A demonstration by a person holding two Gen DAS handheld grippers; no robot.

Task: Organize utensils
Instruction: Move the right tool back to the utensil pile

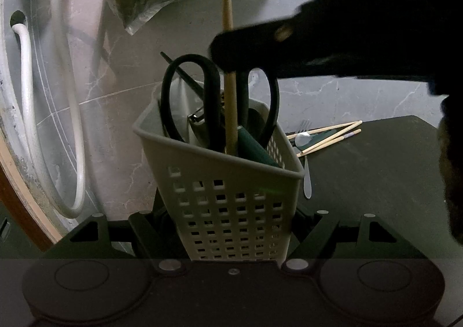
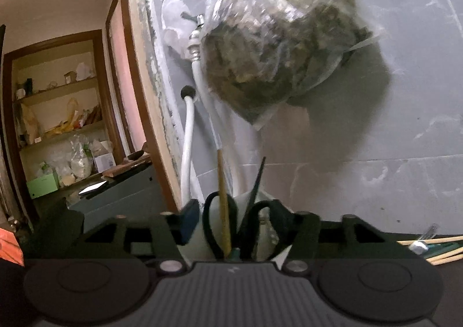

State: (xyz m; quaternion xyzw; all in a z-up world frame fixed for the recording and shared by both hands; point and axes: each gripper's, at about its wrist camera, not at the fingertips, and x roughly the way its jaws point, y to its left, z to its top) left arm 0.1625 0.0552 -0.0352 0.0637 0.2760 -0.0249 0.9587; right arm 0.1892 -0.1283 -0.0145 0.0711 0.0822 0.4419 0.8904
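A grey perforated utensil basket (image 1: pixel 231 199) sits between the fingers of my left gripper (image 1: pixel 230 234), which is shut on its lower sides. In the basket stand black-handled scissors (image 1: pixel 185 95), a long wooden stick (image 1: pixel 228 101), a green handle (image 1: pixel 254 147) and a thin black chopstick (image 1: pixel 179 69). My right gripper (image 1: pixel 231 49) reaches in from the upper right, over the basket's top. In the right wrist view this gripper (image 2: pixel 234 220) is open, with the wooden stick (image 2: pixel 223 199) and the scissors handles (image 2: pixel 262 205) loose between its fingers.
Several wooden chopsticks (image 1: pixel 332 133), a spoon (image 1: pixel 303 150) and a fork (image 1: pixel 303 126) lie on the dark table (image 1: pixel 376 182) behind the basket. A plastic bag of dried greens (image 2: pixel 277 46) hangs on the tiled wall above. White hoses (image 1: pixel 66 95) run down the wall at left.
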